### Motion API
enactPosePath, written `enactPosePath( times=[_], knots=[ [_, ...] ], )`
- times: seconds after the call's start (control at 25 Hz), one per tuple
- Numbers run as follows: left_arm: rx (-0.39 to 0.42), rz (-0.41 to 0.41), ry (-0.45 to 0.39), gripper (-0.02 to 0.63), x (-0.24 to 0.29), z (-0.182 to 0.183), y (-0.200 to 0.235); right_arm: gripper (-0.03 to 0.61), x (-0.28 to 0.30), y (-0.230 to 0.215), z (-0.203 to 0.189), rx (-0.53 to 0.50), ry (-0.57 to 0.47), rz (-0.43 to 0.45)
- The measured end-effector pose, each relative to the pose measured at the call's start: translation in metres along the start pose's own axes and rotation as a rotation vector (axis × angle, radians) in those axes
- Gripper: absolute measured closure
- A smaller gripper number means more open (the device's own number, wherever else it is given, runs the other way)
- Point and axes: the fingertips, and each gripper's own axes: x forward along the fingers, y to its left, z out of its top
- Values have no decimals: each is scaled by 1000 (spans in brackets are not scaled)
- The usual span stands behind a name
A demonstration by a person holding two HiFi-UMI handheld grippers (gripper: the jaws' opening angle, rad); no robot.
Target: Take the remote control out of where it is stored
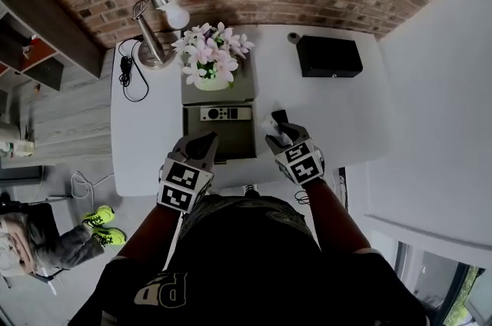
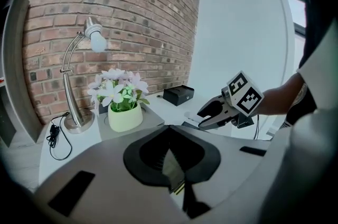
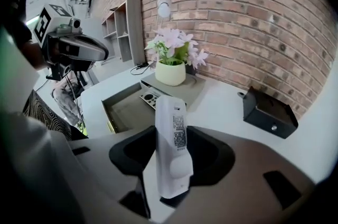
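Two remotes are counted. A white remote (image 3: pixel 171 149) is clamped between the jaws of the right gripper (image 1: pixel 278 128), clear of the open drawer (image 1: pixel 231 146). A second remote (image 1: pixel 225 114) is seen lying in that drawer, ahead and left of those jaws. One lamp (image 1: pixel 157 17), one flower pot (image 1: pixel 209 82) and one black box (image 1: pixel 329 55) are seen beyond.

A printed label (image 3: pixel 179 133) on the held remote is shown only by the right gripper view, and the drawer is missed by the left gripper view.

The jaws of the left gripper (image 1: pixel 198 146) are pressed together with nothing between them. Both grippers are tilted forward and down.
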Motion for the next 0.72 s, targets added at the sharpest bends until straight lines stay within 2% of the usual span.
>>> enactPosePath(
  times=[0.16,0.44,0.72],
  knots=[
    [14,-18,1,606,12,4,-12,390,-4,-42,-30,103,20,-83],
    [8,-16,18,606,16,-1,-22,390,-2,-111,-88,403,101,-219],
    [-13,14,20,606,9,-3,-20,390,12,-140,-123,455,229,-310]
  ],
)
